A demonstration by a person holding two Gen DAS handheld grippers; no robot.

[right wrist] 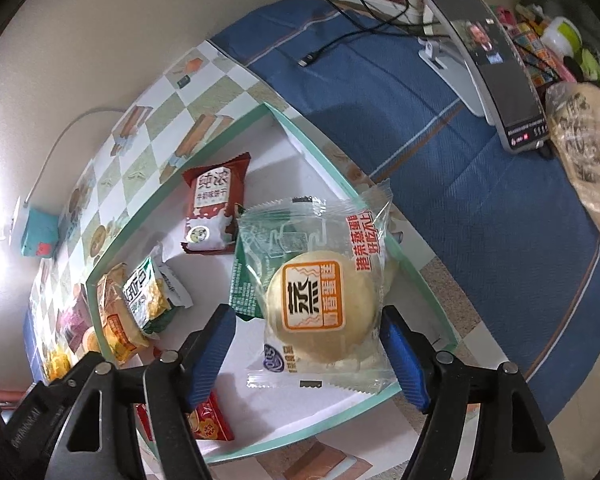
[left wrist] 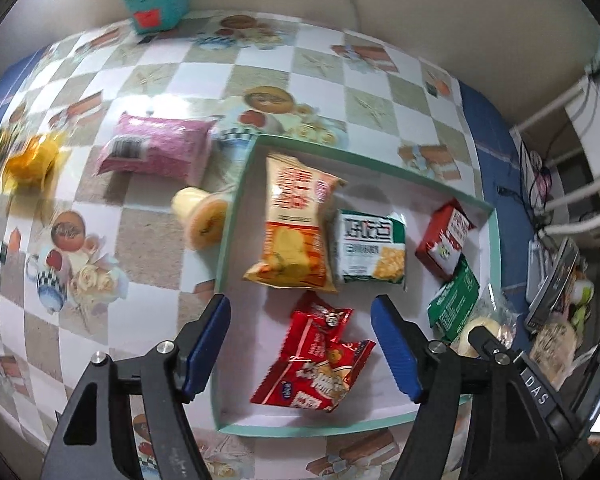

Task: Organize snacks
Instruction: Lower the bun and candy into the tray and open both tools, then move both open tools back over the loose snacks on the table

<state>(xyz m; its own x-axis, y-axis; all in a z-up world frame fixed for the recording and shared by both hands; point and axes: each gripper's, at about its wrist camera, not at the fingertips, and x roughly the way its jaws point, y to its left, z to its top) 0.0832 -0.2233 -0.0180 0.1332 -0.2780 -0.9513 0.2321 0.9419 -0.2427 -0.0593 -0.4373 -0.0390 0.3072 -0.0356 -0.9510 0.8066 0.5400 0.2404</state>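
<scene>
1. Clearly mid-sorting: most snacks already lying in the shallow green-rimmed box, centre-right of the left-wrist view.
2. Far left of that view, still out on the checked tablecloth: yellow wrapped sweet, blurred; pink packet upper left of centre; jelly cup on its side, just beside the box's left wall.
3. Left gripper, lower centre: jaws apart, nothing pressed between the pads, red packets lying loose on the box floor beneath.
4. Right gripper, lower centre of the right-wrist view: jaws spread, steamed cake in clear wrap between them but seemingly unclamped, resting against the box's right rim.
5. Likely step: release just made by both.
6. Next move, by judgement: lifting clear, then reaching left for the jelly cup or pink packet.
</scene>
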